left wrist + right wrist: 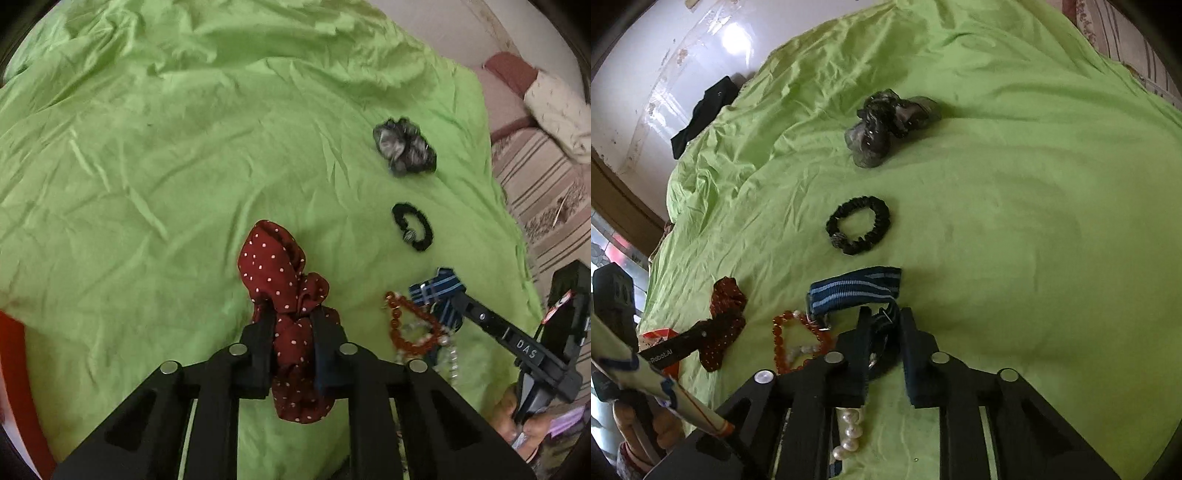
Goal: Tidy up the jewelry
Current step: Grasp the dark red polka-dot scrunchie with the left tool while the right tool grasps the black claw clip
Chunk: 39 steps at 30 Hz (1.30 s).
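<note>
left tongs [293, 325] clamping red scrunchie [284, 295], right tongs [884, 325] pinching striped band [855, 290]

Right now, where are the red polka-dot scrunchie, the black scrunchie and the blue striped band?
red polka-dot scrunchie [275, 269]: left wrist view, on its upper puffed fabric.
black scrunchie [877, 214]: right wrist view, on the ring's right side.
blue striped band [855, 290]: right wrist view, on the flat striped stretch.

Wrinkled green sheet [155, 155] over a bed.
Glossy white wall [665, 55] behind; striped bedding [535, 177] alongside; daylight glare.
</note>
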Available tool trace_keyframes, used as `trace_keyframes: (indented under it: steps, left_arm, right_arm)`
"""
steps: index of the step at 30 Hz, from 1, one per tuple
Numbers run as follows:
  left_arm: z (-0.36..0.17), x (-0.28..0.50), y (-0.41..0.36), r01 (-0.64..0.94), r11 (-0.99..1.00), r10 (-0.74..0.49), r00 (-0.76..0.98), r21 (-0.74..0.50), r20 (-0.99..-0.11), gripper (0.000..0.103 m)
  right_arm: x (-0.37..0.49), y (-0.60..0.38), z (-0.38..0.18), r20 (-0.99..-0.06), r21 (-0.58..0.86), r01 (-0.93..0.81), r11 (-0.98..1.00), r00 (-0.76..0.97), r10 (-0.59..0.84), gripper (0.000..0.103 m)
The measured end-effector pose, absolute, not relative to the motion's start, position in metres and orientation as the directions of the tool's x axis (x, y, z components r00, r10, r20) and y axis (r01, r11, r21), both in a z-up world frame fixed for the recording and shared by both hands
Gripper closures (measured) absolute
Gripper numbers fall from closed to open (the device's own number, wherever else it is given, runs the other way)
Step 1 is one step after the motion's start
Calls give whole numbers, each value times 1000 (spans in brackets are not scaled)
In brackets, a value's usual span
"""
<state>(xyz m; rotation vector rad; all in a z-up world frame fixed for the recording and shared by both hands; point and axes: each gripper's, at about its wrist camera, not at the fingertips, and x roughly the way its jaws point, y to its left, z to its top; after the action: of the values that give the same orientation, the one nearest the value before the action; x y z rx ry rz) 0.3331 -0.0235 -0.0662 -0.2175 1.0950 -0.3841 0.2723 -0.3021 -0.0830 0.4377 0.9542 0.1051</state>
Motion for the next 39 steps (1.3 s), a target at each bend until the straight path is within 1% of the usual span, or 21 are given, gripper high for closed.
trace_keyframes:
  steps: [3,12,14,18,22,23,24,26,27,28,31,35,39]
  left_arm:
    - [-46,318,-19,202,911,-413,436,-360,-800,90]
    - [37,247,3,251,917,-399,575,-310,-714,90]
    - [47,234,8,249,920,-392,592,-303,-704,90]
    - [66,204,28,239,926,-377,631,-292,-679,89]
    - [76,177,43,224,943,-333,663,-247,-670,89]
    - [77,172,45,222,944,-329,666,-243,-670,89]
    - [78,165,49,219,945,-325,669,-241,-668,89]
    - [77,155,57,215,947,-321,674,-239,-665,89]
    - [75,151,60,211,948,-317,676,-238,-666,89]
    - [72,147,65,205,949,-314,675,-238,-667,89]
    - [57,142,72,192,949,-313,662,-249,-681,89]
    - [34,144,71,186,948,-316,642,-257,-699,89]
    - [21,146,65,199,947,-320,634,-251,-704,89]
  right_arm:
    - [264,-305,-68,-744,428,103,898,604,285,98]
    - [217,-305,-1,-685,373,85,924,697,213,99]
    - [205,-306,13,-671,363,79,928,714,201,102]
    - [177,-297,47,-634,319,48,947,753,175,102]
    - [160,-287,62,-635,232,54,971,765,109,101]
    - [159,-288,60,-639,220,63,973,763,95,99]
    - [161,-291,53,-659,219,68,973,746,96,94]
    - [164,-300,34,-700,232,101,968,708,94,46]
    - [164,-306,20,-716,250,122,961,692,98,40]
    - [164,-308,13,-725,266,126,956,680,113,40]
    - [163,-304,-13,-742,361,89,929,630,228,40]
    - [169,-286,-35,-757,375,53,926,593,273,40]
    - [174,-265,-47,-738,480,-4,877,539,406,40]
